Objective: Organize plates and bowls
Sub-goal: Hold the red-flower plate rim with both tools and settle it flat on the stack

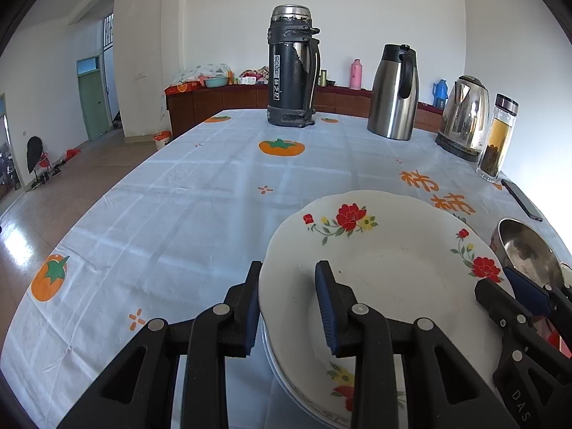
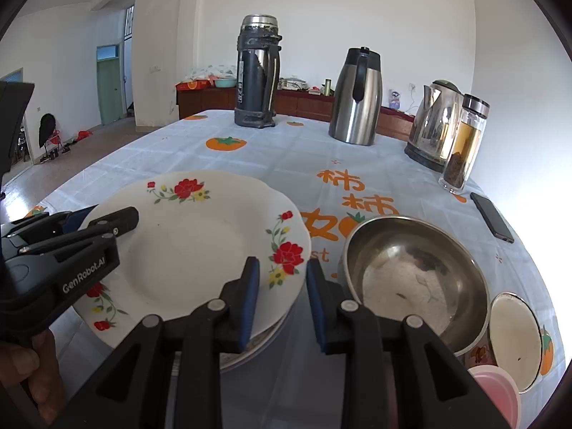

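A white plate with red flowers (image 1: 375, 268) (image 2: 193, 250) lies on top of a stack of like plates (image 2: 250, 350) on the tablecloth. My left gripper (image 1: 287, 279) is shut on its left rim, one pad outside the edge and one on the inner slope. In the right wrist view this left gripper (image 2: 107, 218) shows at the plate's far left. My right gripper (image 2: 281, 268) is shut on the opposite rim, its left pad over the plate and its right pad outside; it also appears in the left wrist view (image 1: 500, 282). A steel bowl (image 2: 411, 268) (image 1: 529, 250) sits just right of the plates.
A white enamel bowl (image 2: 514, 339) and a pink bowl (image 2: 497, 389) sit near the right edge. A phone (image 2: 491, 216), a glass tea bottle (image 2: 464, 146), a kettle (image 2: 432, 121), a steel jug (image 2: 355, 96) and a black flask (image 2: 257, 71) line the far side. A hand (image 2: 35, 375) holds the left gripper.
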`<action>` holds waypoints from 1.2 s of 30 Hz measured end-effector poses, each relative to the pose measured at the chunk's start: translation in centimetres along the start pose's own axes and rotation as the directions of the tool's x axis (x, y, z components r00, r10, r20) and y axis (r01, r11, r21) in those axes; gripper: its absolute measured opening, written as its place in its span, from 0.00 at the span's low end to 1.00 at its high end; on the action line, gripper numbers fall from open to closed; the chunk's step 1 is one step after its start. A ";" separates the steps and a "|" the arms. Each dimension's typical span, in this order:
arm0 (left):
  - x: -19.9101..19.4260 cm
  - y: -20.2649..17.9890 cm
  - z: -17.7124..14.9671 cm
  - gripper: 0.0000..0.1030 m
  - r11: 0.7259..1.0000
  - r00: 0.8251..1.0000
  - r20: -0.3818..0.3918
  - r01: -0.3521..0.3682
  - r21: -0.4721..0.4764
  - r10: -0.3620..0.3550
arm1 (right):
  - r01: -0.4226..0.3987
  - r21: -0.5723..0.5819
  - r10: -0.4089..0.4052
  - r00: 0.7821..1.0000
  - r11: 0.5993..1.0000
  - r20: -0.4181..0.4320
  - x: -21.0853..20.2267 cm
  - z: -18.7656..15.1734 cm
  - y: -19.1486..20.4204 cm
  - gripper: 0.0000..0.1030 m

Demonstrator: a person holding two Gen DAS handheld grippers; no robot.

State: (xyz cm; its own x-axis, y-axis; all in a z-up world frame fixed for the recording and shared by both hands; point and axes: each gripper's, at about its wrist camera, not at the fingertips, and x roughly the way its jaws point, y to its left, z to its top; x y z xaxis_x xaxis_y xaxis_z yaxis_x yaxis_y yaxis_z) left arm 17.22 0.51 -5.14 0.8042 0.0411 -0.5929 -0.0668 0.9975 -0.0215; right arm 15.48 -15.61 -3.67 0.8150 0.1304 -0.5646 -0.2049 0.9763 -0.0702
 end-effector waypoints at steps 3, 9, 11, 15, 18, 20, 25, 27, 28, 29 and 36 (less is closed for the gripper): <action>0.2 0.1 -0.1 0.31 1.000 1.000 -0.010 0.000 0.000 0.000 | -0.001 -0.005 0.001 1.000 1.000 -0.013 0.3 0.0 0.1 0.28; 0.2 0.2 -0.2 0.31 1.000 1.000 -0.011 0.003 -0.002 -0.003 | -0.004 -0.010 0.003 1.000 1.000 -0.031 0.6 0.0 0.1 0.28; 0.3 0.2 -0.2 0.31 1.000 1.000 -0.015 0.004 -0.003 -0.004 | -0.003 -0.010 0.003 0.999 1.000 -0.035 0.7 0.0 0.1 0.28; 0.4 0.2 -0.2 0.31 1.000 1.000 -0.025 0.003 -0.005 -0.004 | 0.001 -0.017 -0.002 0.999 1.000 -0.046 0.9 0.0 0.2 0.28; 0.6 0.3 -0.1 0.31 1.000 0.999 -0.038 0.005 -0.008 -0.005 | 0.001 -0.021 -0.002 0.999 1.000 -0.052 0.9 0.0 0.3 0.28; 0.7 0.3 -0.1 0.31 1.000 0.999 -0.043 0.006 -0.009 -0.006 | 0.001 -0.022 -0.003 0.998 1.000 -0.057 1.1 0.0 0.3 0.28; 0.8 0.3 -0.2 0.31 1.000 0.999 -0.050 0.007 -0.009 -0.008 | 0.002 -0.026 -0.004 0.998 1.000 -0.061 1.2 0.1 0.3 0.29; 0.9 0.3 -0.2 0.31 1.000 0.999 -0.053 0.007 -0.011 -0.008 | 0.002 -0.028 -0.004 0.998 1.000 -0.064 1.2 0.0 0.3 0.30; 0.9 0.3 -0.2 0.31 1.000 0.998 -0.055 0.007 -0.012 -0.008 | 0.002 -0.029 -0.004 0.998 1.000 -0.066 1.3 0.0 0.3 0.30; 0.9 0.3 -0.2 0.31 1.000 0.998 -0.055 0.008 -0.013 -0.009 | 0.002 -0.029 -0.004 0.998 1.000 -0.066 1.2 0.0 0.3 0.29; 1.1 0.5 -0.2 0.31 1.000 0.998 -0.066 0.010 -0.019 -0.011 | 0.004 -0.039 -0.007 0.997 0.999 -0.078 1.4 -0.1 0.6 0.30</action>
State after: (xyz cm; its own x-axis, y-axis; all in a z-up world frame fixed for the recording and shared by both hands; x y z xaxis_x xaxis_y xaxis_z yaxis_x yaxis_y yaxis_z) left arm 17.91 1.04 -5.97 0.7639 0.0258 -0.6448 -0.0695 0.9967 -0.0425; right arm 16.42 -14.89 -4.54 0.7719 0.1096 -0.6263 -0.2224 0.9693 -0.1046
